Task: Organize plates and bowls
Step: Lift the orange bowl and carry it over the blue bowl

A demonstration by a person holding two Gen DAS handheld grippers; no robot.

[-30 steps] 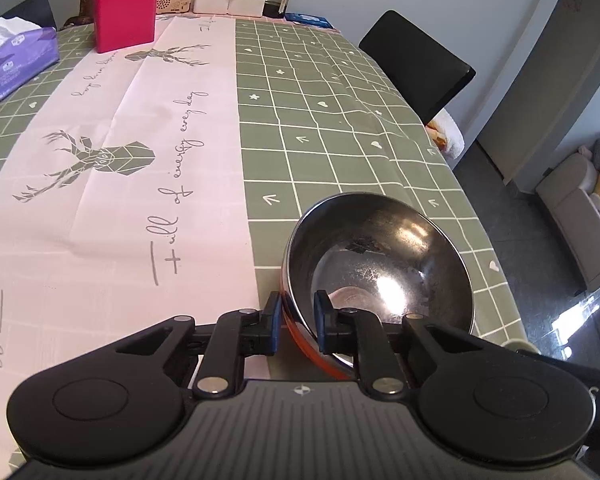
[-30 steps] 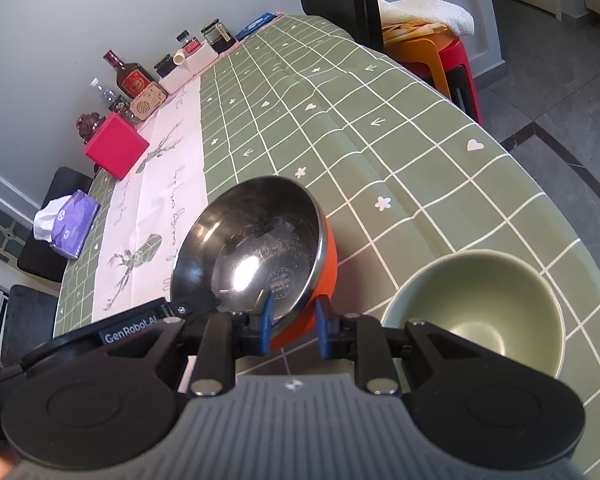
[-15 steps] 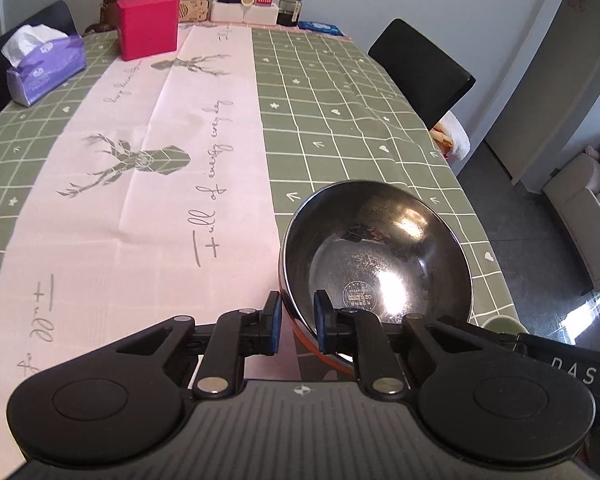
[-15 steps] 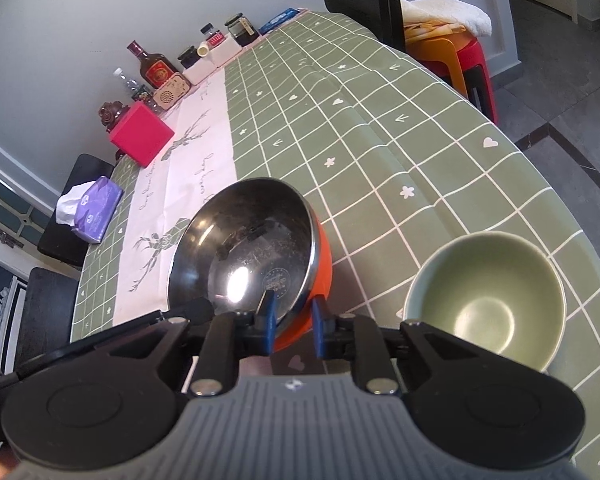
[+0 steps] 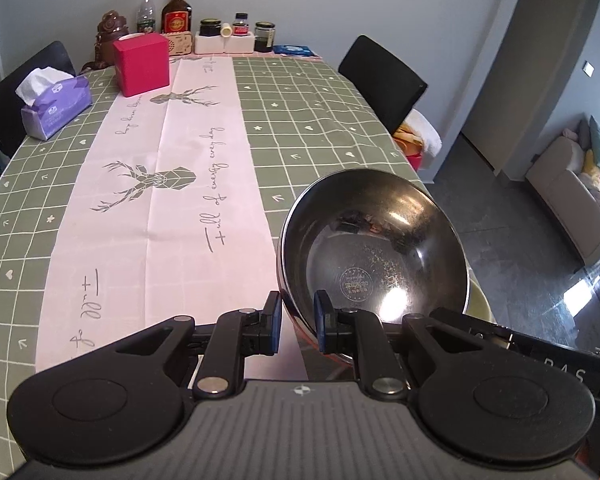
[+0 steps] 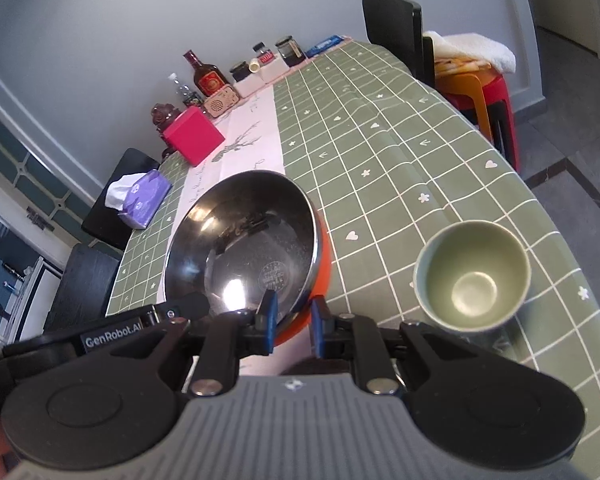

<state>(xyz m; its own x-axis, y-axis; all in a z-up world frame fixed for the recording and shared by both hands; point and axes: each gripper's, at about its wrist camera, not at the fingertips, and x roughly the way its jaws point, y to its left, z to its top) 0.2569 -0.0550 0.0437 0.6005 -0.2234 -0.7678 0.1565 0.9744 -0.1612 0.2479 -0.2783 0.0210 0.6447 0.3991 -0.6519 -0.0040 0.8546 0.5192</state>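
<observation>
A steel bowl (image 5: pixel 374 248) with an orange outside (image 6: pixel 244 248) hangs tilted above the table, held from two sides. My left gripper (image 5: pixel 298 322) is shut on its near rim, one blue pad inside and one outside. My right gripper (image 6: pixel 291 322) is shut on the opposite rim in the same way. A green ceramic bowl (image 6: pixel 472 276) stands upright on the tablecloth to the right of the steel bowl; in the left wrist view only a sliver of the green bowl (image 5: pixel 480 300) shows behind the steel one.
The table wears a green checked cloth (image 5: pixel 300 120) with a pink runner (image 5: pixel 172 184). A red box (image 5: pixel 141 64), a purple tissue pack (image 5: pixel 56 104), bottles and jars (image 5: pixel 228 36) line the far end. Black chairs (image 5: pixel 382 80) and stacked stools (image 6: pixel 480 88) stand at the right edge.
Both grippers have risen and pulled back with the steel bowl, lifting it off the cloth; more of the table shows. The green bowl has stayed in place.
</observation>
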